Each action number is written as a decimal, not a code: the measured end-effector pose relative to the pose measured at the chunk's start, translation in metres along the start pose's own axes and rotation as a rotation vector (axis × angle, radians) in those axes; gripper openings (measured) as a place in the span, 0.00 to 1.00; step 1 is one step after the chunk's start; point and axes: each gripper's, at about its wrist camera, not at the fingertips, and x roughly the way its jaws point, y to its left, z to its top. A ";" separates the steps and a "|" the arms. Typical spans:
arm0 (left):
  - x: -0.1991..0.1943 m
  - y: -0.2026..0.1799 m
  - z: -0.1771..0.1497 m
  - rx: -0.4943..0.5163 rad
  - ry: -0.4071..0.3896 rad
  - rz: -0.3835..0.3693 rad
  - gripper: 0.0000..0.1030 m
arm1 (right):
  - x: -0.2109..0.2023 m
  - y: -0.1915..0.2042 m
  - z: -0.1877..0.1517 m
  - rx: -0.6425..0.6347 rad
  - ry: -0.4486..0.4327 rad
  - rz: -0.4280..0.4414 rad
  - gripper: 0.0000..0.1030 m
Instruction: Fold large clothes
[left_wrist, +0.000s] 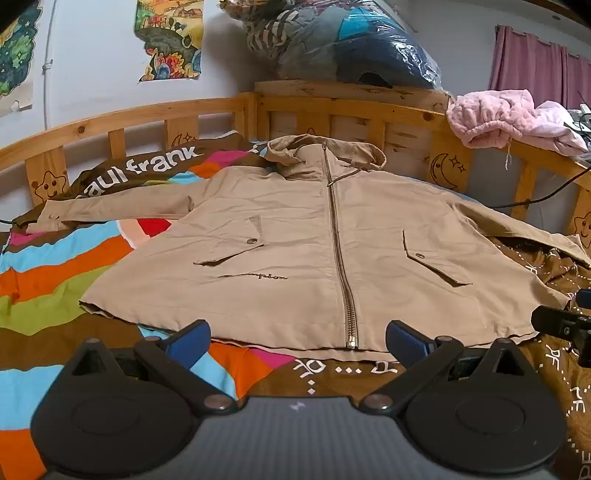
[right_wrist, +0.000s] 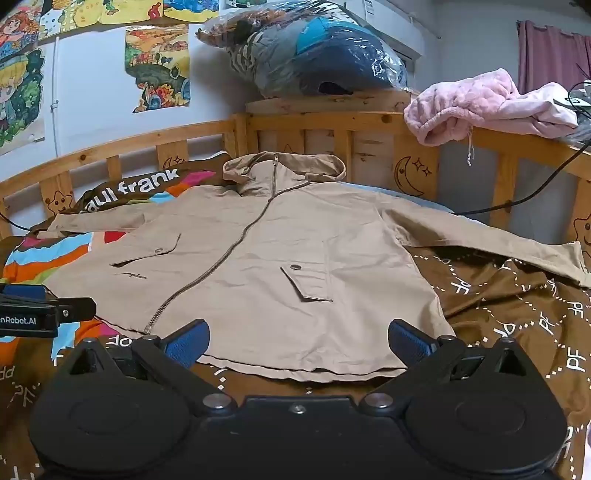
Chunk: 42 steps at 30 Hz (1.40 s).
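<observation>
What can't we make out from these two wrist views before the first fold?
- Jacket right sleeve end: left wrist view, cut off by the frame's right edge.
- Left cuff: right wrist view, small and bunched near the bed rail; how it lies is unclear.
- Chest lettering: right wrist view, too small to read.
- Jacket's back and the quilt under it: hidden by the jacket itself.
- Plastic bag contents: glare, only partly visible.

Both wrist views low, facing jacket (left_wrist: 295, 236)

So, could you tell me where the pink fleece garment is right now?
The pink fleece garment hangs over the wooden bed rail at upper right in both views, beyond the tan jacket.
</observation>
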 end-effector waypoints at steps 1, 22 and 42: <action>0.000 0.000 0.000 -0.006 -0.003 -0.003 1.00 | 0.000 0.000 0.000 -0.001 -0.001 -0.002 0.99; 0.003 -0.001 -0.003 -0.018 -0.003 -0.014 1.00 | 0.002 -0.002 -0.001 -0.007 0.003 -0.005 0.99; 0.002 -0.003 -0.002 -0.026 -0.003 -0.018 1.00 | 0.002 -0.003 -0.002 -0.006 0.004 -0.006 0.99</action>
